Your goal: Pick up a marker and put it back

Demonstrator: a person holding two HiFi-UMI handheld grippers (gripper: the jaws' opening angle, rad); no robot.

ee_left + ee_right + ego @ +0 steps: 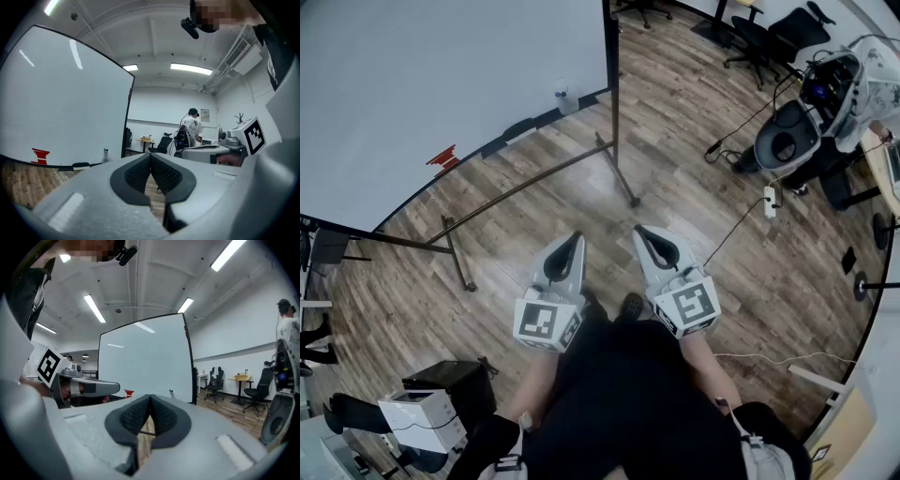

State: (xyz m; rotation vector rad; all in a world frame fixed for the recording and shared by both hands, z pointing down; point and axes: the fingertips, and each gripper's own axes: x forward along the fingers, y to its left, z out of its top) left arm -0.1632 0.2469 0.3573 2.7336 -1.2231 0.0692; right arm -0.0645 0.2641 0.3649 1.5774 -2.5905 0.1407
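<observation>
While the left gripper point(577, 237) and the right gripper point(639, 230) (two in all) are closed up with nothing in them, well apart from the one whiteboard point(441, 75), the pick-up has not begun, and the marker may be the one small thing point(565, 97) on its ledge, so next a gripper should reach there and open.

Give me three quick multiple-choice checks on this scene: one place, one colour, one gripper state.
1. Where does the whiteboard stand?
A. ahead, to the person's left
B. behind the person
C. flat on the floor

2. The small shape low on the whiteboard is:
A. green
B. red
C. yellow

3. The left gripper and right gripper are:
A. both open
B. both shut, empty
C. each on a marker

Answers: A, since the head view shows it up-left beyond both grippers; B, since it reads red in every view; B, since each gripper view shows the fingers meeting with nothing between.
</observation>
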